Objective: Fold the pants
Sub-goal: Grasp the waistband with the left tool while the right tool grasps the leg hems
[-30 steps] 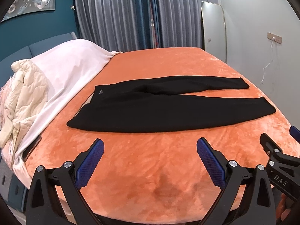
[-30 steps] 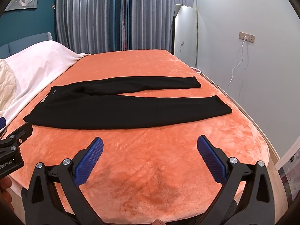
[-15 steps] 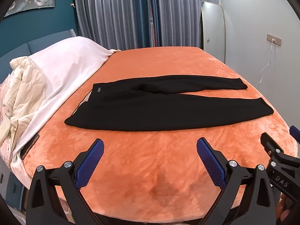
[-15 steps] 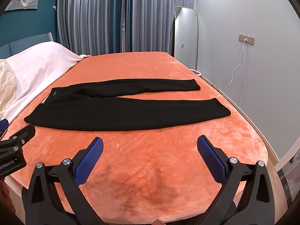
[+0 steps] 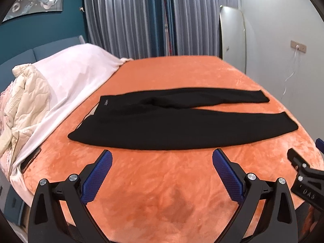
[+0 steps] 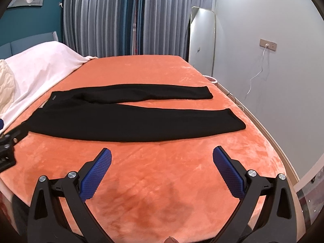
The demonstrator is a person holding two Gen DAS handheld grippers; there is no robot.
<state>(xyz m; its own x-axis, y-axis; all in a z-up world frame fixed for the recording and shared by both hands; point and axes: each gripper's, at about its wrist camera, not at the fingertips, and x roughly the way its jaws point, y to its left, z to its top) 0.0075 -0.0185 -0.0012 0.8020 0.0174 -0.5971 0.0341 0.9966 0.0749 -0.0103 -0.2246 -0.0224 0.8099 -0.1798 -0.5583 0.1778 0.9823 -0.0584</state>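
Observation:
Black pants point(image 5: 182, 127) lie flat across the orange bed point(image 5: 162, 182), waistband at the left, both legs stretched to the right, slightly spread. They also show in the right wrist view point(image 6: 137, 121). My left gripper point(image 5: 162, 162) is open and empty, held above the bed's near part, short of the pants' near edge. My right gripper point(image 6: 162, 162) is open and empty, likewise short of the pants. The right gripper's body point(image 5: 303, 182) shows at the right edge of the left wrist view.
A white blanket point(image 5: 66, 81) and a cream quilt point(image 5: 26, 105) cover the bed's left side. A mirror point(image 6: 202, 42) leans on the far wall by grey curtains point(image 6: 121, 20). The bed's right edge point(image 6: 273, 141) drops off near a wall with a socket and cable.
Both grippers have moved forward a little toward the pants and tilted slightly; the pants have not moved. Both jaws stay open.

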